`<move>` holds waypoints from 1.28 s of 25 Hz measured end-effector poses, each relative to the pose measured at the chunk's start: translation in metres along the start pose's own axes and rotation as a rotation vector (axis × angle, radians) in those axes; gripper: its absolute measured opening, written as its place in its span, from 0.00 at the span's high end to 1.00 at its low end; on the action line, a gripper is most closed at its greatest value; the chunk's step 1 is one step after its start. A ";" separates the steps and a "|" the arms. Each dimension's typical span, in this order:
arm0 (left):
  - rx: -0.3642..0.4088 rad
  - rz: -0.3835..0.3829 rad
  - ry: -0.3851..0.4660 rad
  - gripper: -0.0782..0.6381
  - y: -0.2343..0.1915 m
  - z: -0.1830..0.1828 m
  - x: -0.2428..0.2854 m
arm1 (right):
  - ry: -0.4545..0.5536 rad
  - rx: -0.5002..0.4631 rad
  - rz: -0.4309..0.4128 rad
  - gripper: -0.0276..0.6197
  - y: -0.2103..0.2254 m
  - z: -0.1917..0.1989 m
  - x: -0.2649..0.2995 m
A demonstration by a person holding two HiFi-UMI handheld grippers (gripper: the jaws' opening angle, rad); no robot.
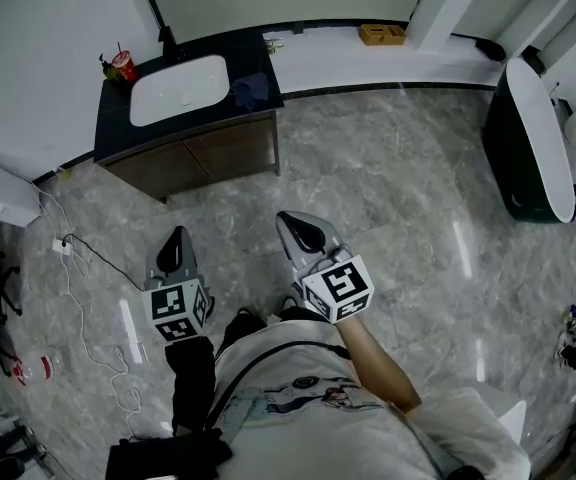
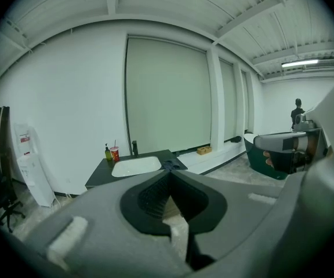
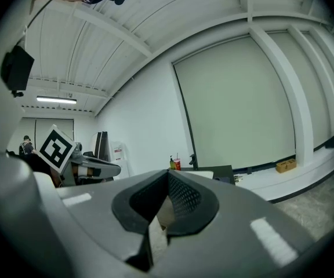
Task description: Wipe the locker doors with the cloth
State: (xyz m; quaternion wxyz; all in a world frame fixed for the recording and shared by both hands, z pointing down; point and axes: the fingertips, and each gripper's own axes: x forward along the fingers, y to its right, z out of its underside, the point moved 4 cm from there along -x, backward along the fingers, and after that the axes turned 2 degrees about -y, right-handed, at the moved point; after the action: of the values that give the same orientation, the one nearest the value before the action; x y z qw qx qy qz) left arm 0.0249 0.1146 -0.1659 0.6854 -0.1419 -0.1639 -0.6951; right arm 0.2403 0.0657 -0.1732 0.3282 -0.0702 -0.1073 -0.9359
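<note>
A dark blue cloth (image 1: 251,90) lies bunched on the black vanity top (image 1: 193,50), right of the white sink (image 1: 180,89). Below it are the brown cabinet doors (image 1: 213,156). I hold both grippers over the floor, well short of the vanity. My left gripper (image 1: 175,240) is shut with nothing in it. My right gripper (image 1: 301,228) is also shut and empty. From the left gripper view, its closed jaws (image 2: 168,174) point at the sink (image 2: 135,165) and the cloth (image 2: 170,164). The right gripper (image 3: 167,176) aims the same way, its tip just below the counter (image 3: 216,171).
A red cup (image 1: 123,65) and a bottle stand at the counter's left end. A dark bathtub (image 1: 530,146) stands at the right, a wooden box (image 1: 382,34) on the white ledge. White cables (image 1: 78,298) trail over the grey marble floor (image 1: 398,188) at the left.
</note>
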 end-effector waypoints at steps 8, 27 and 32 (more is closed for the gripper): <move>-0.007 -0.008 -0.059 0.89 -0.013 0.014 0.021 | -0.041 0.032 -0.005 0.95 0.019 0.013 0.026; -0.032 0.139 -0.050 0.89 -0.132 -0.032 0.200 | -0.131 0.037 0.071 0.95 0.046 0.001 0.239; -0.048 0.150 -0.087 0.89 -0.139 -0.030 0.227 | -0.178 0.049 0.079 0.95 0.058 0.009 0.270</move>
State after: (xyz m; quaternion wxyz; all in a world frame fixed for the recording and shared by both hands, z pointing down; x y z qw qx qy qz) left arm -0.1174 -0.1027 -0.1017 0.7242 -0.2001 -0.1657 -0.6388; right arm 0.0682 -0.1383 -0.1010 0.3555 -0.1493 -0.1560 -0.9094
